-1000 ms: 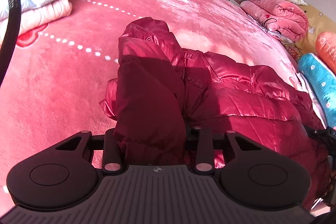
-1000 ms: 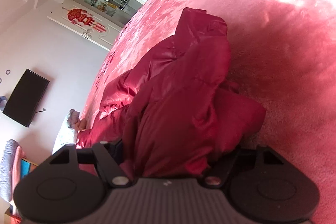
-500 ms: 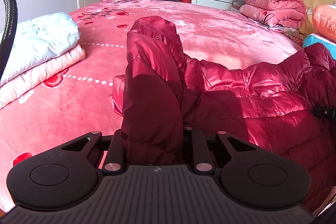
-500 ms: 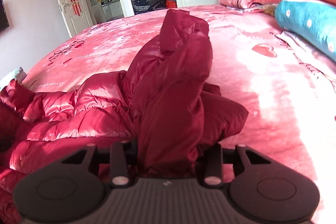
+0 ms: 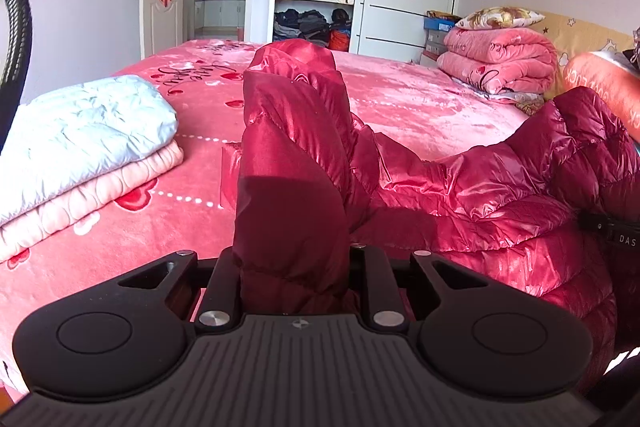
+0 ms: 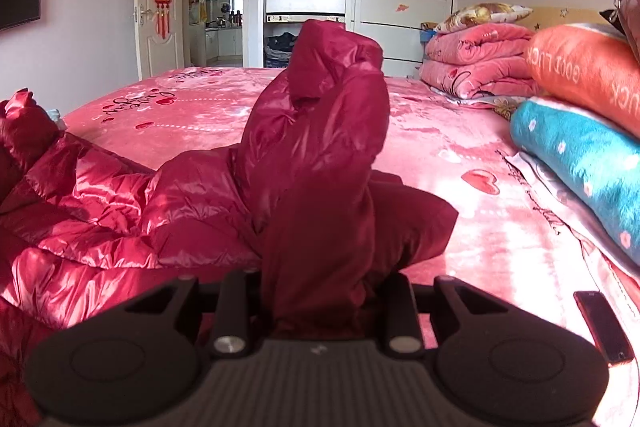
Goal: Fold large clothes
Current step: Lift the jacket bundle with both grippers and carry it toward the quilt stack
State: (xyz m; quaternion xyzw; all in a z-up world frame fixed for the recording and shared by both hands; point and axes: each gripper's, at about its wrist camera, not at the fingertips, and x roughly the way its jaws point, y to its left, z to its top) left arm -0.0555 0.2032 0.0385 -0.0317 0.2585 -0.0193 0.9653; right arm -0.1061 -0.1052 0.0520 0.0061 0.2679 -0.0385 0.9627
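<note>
On the bed [image 5: 420,107], the red down jacket [image 5: 500,195] was your one unfolded piece: it lay bunched across the pink cover, with no clean fold line visible anywhere. You had it gripped at two points. Your left gripper [image 5: 294,255] had its jaws clenched on one thick bundle of the jacket, raised upright off the bed. Your right gripper [image 6: 320,279] held a second bundle the same way, jaws clamped on it, also lifted. The body of the jacket sagged between the two grips, resting on the bed. I judged you early in this garment: corners picked up, nothing spread flat or folded over. The folded stack [image 5: 80,155] on the left side of the bed looked done. A phone [image 6: 604,327] lay near the right edge.
</note>
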